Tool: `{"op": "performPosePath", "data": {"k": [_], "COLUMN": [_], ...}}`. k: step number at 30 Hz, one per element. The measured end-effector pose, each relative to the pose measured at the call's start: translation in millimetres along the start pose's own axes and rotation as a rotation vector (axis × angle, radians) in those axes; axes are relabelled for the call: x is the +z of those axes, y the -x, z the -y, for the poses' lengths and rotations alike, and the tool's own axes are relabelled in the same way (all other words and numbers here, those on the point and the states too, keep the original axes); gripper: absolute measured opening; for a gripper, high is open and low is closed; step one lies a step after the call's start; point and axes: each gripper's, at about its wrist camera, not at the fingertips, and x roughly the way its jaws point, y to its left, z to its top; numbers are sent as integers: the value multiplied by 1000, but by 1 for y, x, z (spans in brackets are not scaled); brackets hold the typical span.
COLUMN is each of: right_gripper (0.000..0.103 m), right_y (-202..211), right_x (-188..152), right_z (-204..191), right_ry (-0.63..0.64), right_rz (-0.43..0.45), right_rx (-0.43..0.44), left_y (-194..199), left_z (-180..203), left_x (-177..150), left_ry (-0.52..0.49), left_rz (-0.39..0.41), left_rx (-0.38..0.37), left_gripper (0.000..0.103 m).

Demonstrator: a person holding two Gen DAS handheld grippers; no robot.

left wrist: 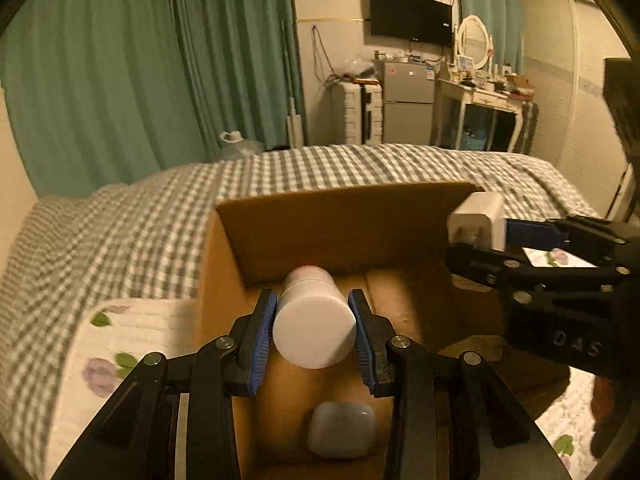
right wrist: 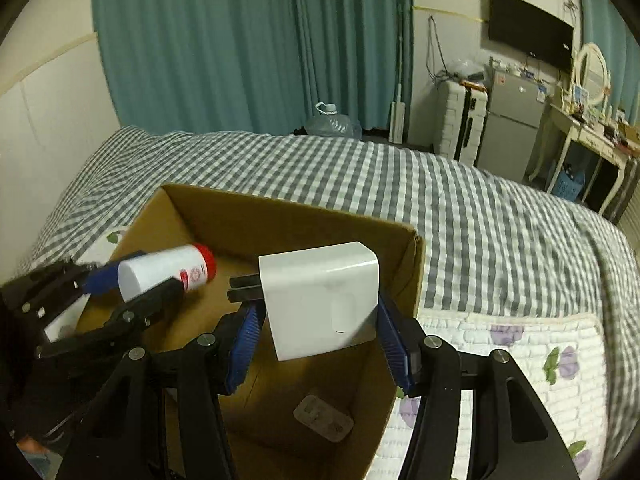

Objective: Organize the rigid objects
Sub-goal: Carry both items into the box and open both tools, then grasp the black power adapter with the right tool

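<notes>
An open cardboard box (left wrist: 336, 220) (right wrist: 404, 276) stands on the bed. My left gripper (left wrist: 314, 332) (right wrist: 132, 284) is shut on a white bottle with a red cap (left wrist: 314, 320) (right wrist: 164, 270), held on its side above the box. My right gripper (right wrist: 320, 332) (left wrist: 480, 236) is shut on a white plug charger (right wrist: 322, 296) (left wrist: 478, 218), prongs to the left, over the box's right side. A white rounded case (left wrist: 342, 428) lies on the box floor, and a flat grey piece (right wrist: 323, 418) lies there too.
The bed has a grey checked cover (right wrist: 460, 208) and a white floral quilt (right wrist: 520, 360) (left wrist: 116, 344) under the box. Green curtains (left wrist: 120, 60), a water jug (right wrist: 332, 122), a suitcase, a small fridge (left wrist: 408, 100) and a dressing table (left wrist: 484, 100) stand beyond.
</notes>
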Motion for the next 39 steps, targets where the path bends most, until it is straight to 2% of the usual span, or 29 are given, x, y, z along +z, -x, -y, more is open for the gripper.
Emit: {"op": "performPosePath", "data": {"k": [1, 2, 3, 5, 7, 11, 15, 19, 23, 28, 32, 36, 39], "right_gripper": [56, 62, 67, 75, 78, 90, 94, 96, 96, 96, 96, 96, 96], "right_y": [0, 1, 3, 20, 39, 88, 144, 194, 215, 213, 188, 149, 115], "right_x": [-2, -2, -1, -1, -1, -2, -6, -20, -42, -74, -102, -130, -145], "right_z": [2, 3, 5, 6, 6, 4, -6, -32, -55, -75, -88, -102, -109], "right_ry": [-6, -8, -11, -20, -14, -22, -27, 8, 38, 45, 49, 101, 122], "right_rz": [1, 4, 8, 33, 52, 79, 135, 172, 165, 142, 93, 16, -37], "right_rx": [-2, -9, -18, -20, -55, -70, -78, -79, -58, -34, 20, 47, 71], "left_y": [2, 7, 13, 29, 49, 93, 146, 189, 215, 225, 210, 174, 149], "left_z": [2, 4, 6, 10, 9, -2, -16, -28, -36, -42, -48, -48, -45], "left_x": [0, 0, 1, 2, 2, 2, -5, -21, -47, -79, -107, -136, -151], "left_ry": [-4, -12, -19, -26, -29, 3, 27, 45, 53, 98, 134, 119, 95], "left_rz": [6, 18, 30, 56, 73, 90, 143, 163, 158, 151, 130, 41, -19], "left_rx": [-7, -5, -4, 18, 23, 29, 44, 64, 98, 98, 91, 40, 54], "left_gripper": [40, 43, 53, 62, 62, 65, 69, 70, 70, 70, 70, 70, 70]}}
